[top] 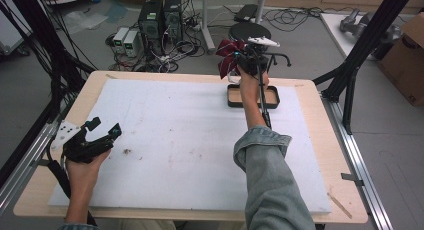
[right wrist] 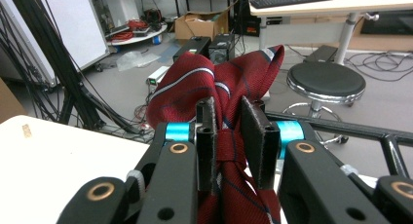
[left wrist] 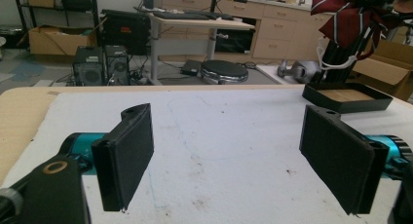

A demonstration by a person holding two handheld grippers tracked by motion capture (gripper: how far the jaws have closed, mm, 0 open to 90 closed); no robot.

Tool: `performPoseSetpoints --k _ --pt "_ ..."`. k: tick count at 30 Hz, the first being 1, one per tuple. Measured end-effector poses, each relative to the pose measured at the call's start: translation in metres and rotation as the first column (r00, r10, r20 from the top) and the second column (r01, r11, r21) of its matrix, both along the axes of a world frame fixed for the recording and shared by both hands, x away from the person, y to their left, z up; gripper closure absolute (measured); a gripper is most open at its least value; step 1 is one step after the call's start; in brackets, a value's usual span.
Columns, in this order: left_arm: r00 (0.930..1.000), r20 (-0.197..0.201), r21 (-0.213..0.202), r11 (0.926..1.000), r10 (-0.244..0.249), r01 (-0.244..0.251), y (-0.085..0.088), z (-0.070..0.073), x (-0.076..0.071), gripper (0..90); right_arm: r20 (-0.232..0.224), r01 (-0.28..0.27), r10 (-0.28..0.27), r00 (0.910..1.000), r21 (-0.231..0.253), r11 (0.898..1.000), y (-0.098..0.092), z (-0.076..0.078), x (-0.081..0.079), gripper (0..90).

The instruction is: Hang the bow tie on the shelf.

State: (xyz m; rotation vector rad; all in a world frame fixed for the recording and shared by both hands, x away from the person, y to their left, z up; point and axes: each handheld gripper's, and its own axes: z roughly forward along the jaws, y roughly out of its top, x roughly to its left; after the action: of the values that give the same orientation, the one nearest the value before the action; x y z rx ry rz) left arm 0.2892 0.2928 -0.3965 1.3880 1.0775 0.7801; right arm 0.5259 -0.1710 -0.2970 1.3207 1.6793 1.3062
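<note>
Open white mat (top: 175,135) mid-table; black tray (top: 273,103) alone along far edge.

From my remote station, the red striped necktie (right wrist: 214,87) runs off the bottom edge of the right gripper view, its lower length unseen. In the high view, my right hand (top: 251,85) covers part of the black tray (top: 272,101).

A matt white foam-like sheet (top: 175,140), speckled with dirt, covers the pale wood bench (top: 320,120), while the red striped necktie (right wrist: 214,87) looks like smooth, faintly glossy woven cloth.
</note>
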Motion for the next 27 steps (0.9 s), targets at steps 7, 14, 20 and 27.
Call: performPoseSetpoints --k 7,14,20,27 --pt "1.0 0.001 -0.004 1.0 0.004 -0.004 0.002 0.0 -0.001 20.4 -0.014 0.015 -0.015 0.9998 0.02 1.0 -0.007 -0.001 0.001 70.4" --pt "1.0 0.003 -0.003 1.0 -0.002 0.002 0.0 0.001 0.0 20.3 -0.018 0.028 -0.028 0.9994 0.017 0.999 -0.009 -0.001 0.001 65.4" --pt "1.0 0.005 -0.008 1.0 0.001 -0.001 0.001 0.001 -0.001 20.3 0.012 0.029 -0.029 0.9995 0.047 0.998 -0.013 0.005 -0.004 55.5" --pt "0.9999 0.01 -0.007 1.0 -0.005 0.005 0.0 0.003 -0.002 20.3 0.019 0.031 -0.033 0.9993 0.095 0.995 -0.023 0.012 -0.01 45.0"
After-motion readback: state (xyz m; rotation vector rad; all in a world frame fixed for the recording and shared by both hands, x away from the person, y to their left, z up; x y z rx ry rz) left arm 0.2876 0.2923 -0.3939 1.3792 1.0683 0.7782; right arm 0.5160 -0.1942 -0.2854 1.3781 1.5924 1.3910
